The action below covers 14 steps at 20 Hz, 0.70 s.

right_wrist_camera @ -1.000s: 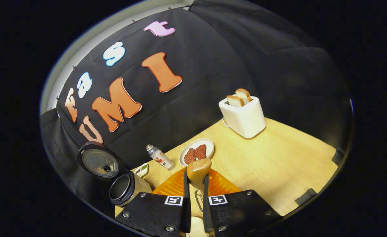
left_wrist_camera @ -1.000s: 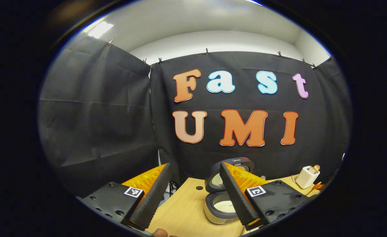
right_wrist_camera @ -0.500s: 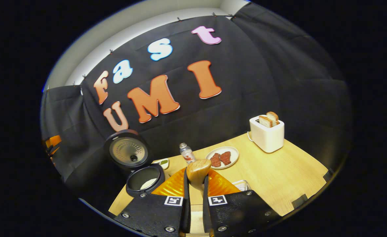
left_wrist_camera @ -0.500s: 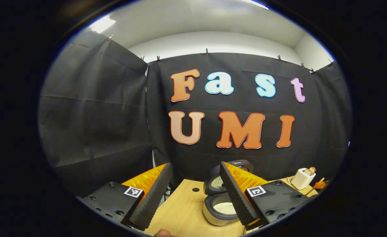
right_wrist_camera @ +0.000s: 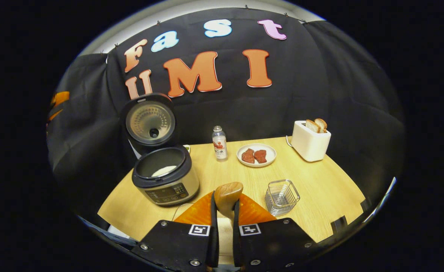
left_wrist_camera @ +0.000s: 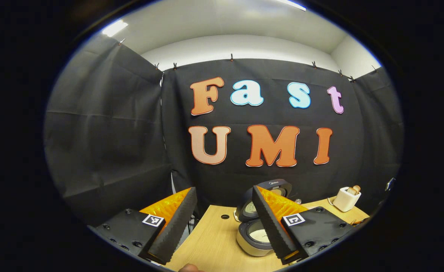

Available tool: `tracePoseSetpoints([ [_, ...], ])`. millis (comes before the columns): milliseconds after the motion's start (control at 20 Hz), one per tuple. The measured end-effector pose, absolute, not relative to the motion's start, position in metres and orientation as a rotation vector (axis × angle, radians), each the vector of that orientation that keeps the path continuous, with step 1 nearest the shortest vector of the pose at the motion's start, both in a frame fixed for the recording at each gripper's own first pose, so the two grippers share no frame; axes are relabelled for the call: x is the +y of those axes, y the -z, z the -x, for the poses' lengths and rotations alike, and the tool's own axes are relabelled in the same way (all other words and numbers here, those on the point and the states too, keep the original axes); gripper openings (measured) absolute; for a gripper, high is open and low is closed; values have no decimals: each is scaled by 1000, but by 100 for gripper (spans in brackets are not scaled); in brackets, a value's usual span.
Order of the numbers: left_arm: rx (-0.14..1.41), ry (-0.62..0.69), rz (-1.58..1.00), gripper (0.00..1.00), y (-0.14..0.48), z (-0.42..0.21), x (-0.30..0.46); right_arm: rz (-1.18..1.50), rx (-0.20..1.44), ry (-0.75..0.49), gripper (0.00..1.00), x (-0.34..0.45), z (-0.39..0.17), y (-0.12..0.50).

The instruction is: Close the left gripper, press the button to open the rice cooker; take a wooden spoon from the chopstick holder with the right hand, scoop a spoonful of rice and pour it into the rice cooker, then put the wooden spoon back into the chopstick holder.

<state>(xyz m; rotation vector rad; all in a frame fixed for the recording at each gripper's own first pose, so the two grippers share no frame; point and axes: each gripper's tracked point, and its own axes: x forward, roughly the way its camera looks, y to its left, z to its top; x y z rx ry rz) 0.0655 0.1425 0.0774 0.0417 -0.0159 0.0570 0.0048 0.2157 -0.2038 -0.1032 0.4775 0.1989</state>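
Observation:
In the right gripper view my right gripper [right_wrist_camera: 224, 206] is shut on the wooden spoon [right_wrist_camera: 227, 192], whose bowl sticks up past the fingers. The rice cooker [right_wrist_camera: 165, 175] stands open at the left with its lid [right_wrist_camera: 150, 121] upright and white rice in the pot. The clear chopstick holder [right_wrist_camera: 281, 195] sits to the right of the spoon, apart from it. In the left gripper view my left gripper [left_wrist_camera: 224, 226] is open and held above the table's left end, with the rice cooker [left_wrist_camera: 253, 238] partly hidden behind the right finger.
A small bottle [right_wrist_camera: 219, 142], a white plate with two red pieces [right_wrist_camera: 256, 155] and a white toaster with bread [right_wrist_camera: 310, 140] stand along the back of the wooden table [right_wrist_camera: 320, 189]. A person's fingertip [left_wrist_camera: 187, 268] shows at the bottom of the left gripper view.
The right gripper has swung level and back with the spoon, bringing the cooker and chopstick holder into view below. The left gripper has drifted slightly, staying open.

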Motion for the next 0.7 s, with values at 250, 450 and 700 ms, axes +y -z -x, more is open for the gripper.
tracePoseSetpoints([
  [250,-25,-41,-76,96,-76,-65,154,91,563,-112,14,220,6,248],
  [450,-31,-25,-93,96,-74,-65,158,25,573,-66,14,226,6,254],
  [700,-14,-11,-98,96,-63,-69,164,-228,591,-91,14,247,10,258],
])
